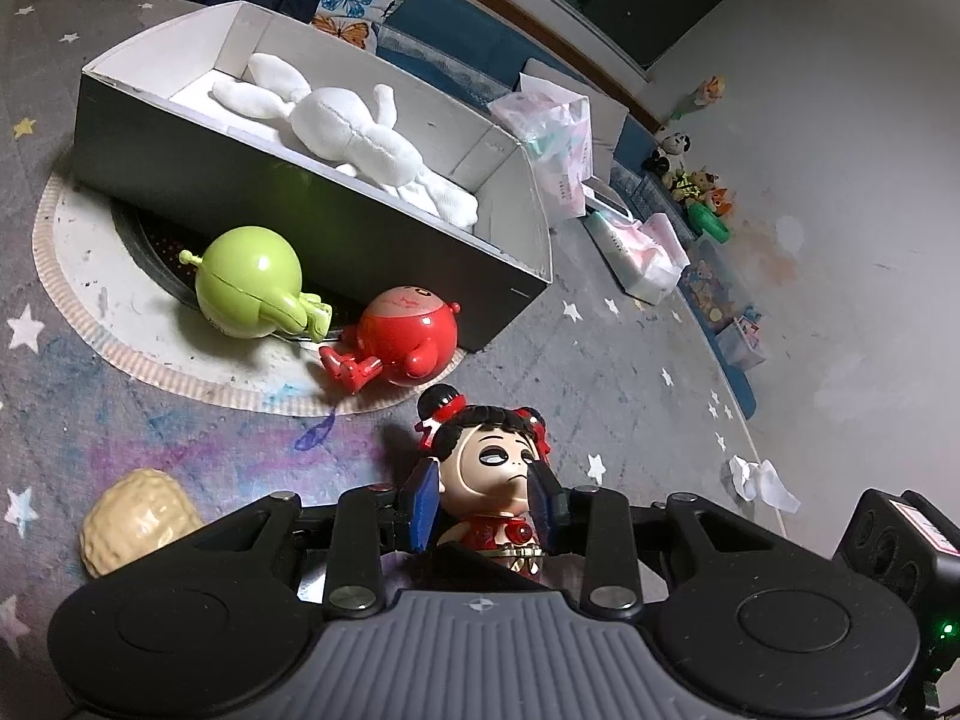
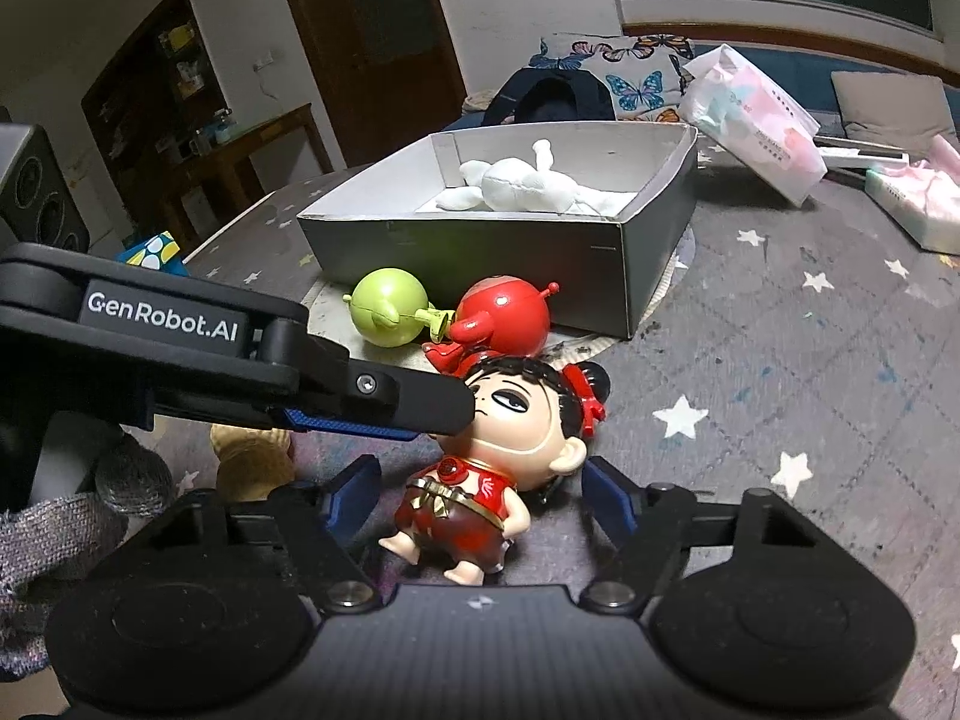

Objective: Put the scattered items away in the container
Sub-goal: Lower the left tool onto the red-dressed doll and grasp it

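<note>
**Doll pinched by the head, second tool wide around it**

The left tool (image 1: 485, 495) is clamped on the doll (image 1: 495, 468) at its head. The right tool (image 2: 480, 495) stands apart around the doll's body (pads not touching). The box (image 1: 336, 240), holding a white plush (image 1: 354, 132), lies toward 11 o'clock, green figure (image 1: 249, 279) and red figure (image 1: 402, 330) beside it.

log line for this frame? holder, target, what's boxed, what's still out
left gripper: shut on doll head | right gripper: jaws open around doll body | box: white plush | out: green toy, red toy
</note>
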